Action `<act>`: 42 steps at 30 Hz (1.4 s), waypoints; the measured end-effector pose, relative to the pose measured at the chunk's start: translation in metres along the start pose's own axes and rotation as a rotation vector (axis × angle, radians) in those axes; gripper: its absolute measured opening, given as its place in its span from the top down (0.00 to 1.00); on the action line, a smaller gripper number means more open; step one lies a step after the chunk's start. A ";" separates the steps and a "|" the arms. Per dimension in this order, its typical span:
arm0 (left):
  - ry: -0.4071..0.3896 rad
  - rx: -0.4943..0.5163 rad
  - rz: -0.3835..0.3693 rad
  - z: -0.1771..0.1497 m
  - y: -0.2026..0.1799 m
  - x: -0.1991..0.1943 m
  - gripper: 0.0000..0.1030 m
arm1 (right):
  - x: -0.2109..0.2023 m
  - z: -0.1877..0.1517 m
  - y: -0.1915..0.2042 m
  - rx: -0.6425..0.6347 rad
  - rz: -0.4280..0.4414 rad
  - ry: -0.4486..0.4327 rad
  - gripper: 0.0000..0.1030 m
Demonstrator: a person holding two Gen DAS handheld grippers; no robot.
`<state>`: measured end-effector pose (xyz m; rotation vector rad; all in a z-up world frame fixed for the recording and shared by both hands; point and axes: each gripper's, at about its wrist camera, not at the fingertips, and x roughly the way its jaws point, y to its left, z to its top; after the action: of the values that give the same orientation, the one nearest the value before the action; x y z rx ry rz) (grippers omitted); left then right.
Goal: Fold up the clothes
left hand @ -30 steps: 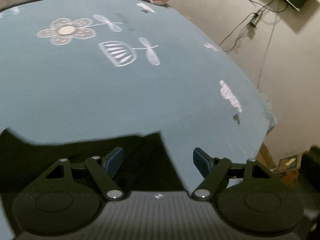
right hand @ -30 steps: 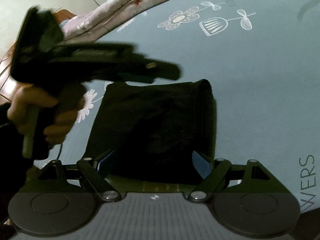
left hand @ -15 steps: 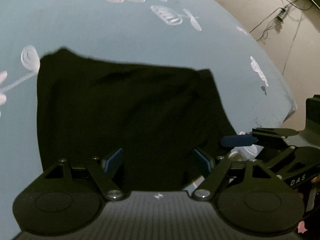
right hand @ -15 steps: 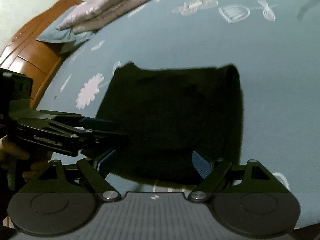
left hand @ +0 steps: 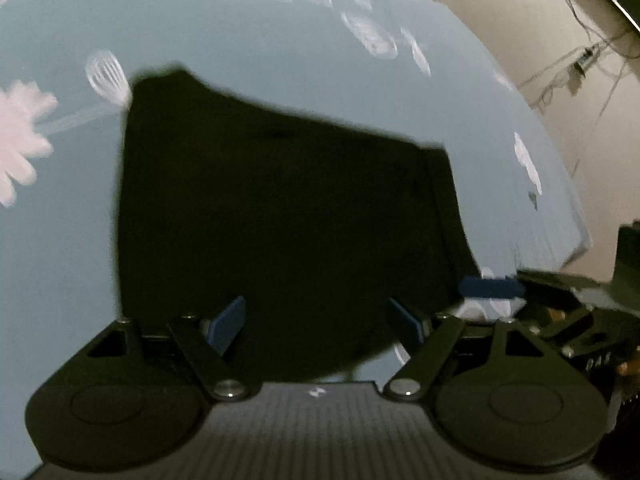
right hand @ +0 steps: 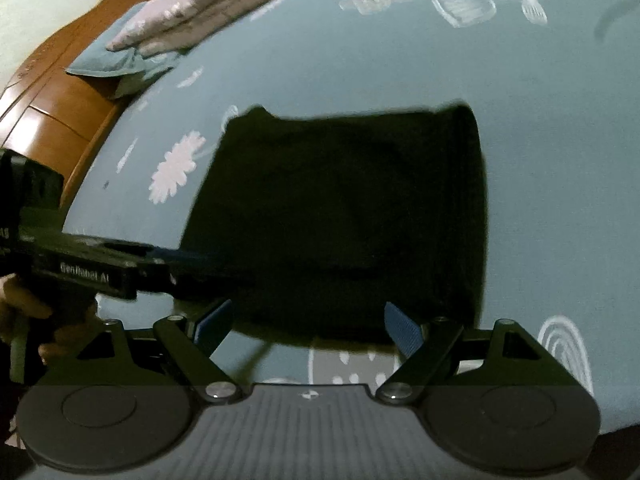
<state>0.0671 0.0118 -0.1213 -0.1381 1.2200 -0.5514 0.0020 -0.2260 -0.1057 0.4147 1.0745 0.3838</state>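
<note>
Clothes first: one black garment point(right hand: 340, 216) lies flat on the blue flowered bed sheet point(right hand: 540, 160), already folded into a rough rectangle, with what looks like a doubled edge running down its right side. It sits straight ahead of and below both of my tools, its long axis running left to right across my view, its near edge closest to me. My right hand-held gripper point(right hand: 308, 326) hangs just short of that near edge, toward the right half, fingers spread wide with nothing between them. My left hand-held gripper point(left hand: 320, 320) is over the cloth itself near the near edge, fingers also wide apart and empty; from the right camera I see it reaching in from the left, held in my hand point(right hand: 24, 300). Both point steeply down at the bed. I judge the left one nearer to a grab, and the near edge is what the next fold turns on, lifted away from me toward the far edge
</note>
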 end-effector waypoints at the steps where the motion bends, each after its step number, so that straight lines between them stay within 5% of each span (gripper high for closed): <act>1: -0.025 -0.001 0.013 0.004 0.002 -0.010 0.24 | -0.003 0.001 0.002 -0.005 0.002 -0.012 0.16; 7: -0.102 -0.088 0.092 0.017 0.026 -0.036 0.24 | -0.019 -0.002 0.001 0.000 -0.005 -0.063 0.16; 17: -0.034 -0.112 0.100 0.005 0.026 -0.006 0.24 | 0.000 -0.009 -0.021 0.102 -0.036 -0.001 0.16; 24: -0.149 -0.198 0.124 0.017 0.061 -0.033 0.24 | -0.020 -0.003 -0.020 0.085 -0.054 -0.064 0.15; 32: -0.199 -0.344 -0.049 0.025 0.118 -0.030 0.24 | -0.016 0.001 -0.017 0.068 -0.049 -0.054 0.15; 42: -0.140 -0.379 -0.086 0.011 0.140 -0.009 0.24 | -0.020 0.007 -0.012 0.035 -0.098 -0.052 0.15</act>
<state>0.1206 0.1345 -0.1646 -0.5428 1.1746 -0.3727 0.0013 -0.2467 -0.0936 0.3991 1.0479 0.2665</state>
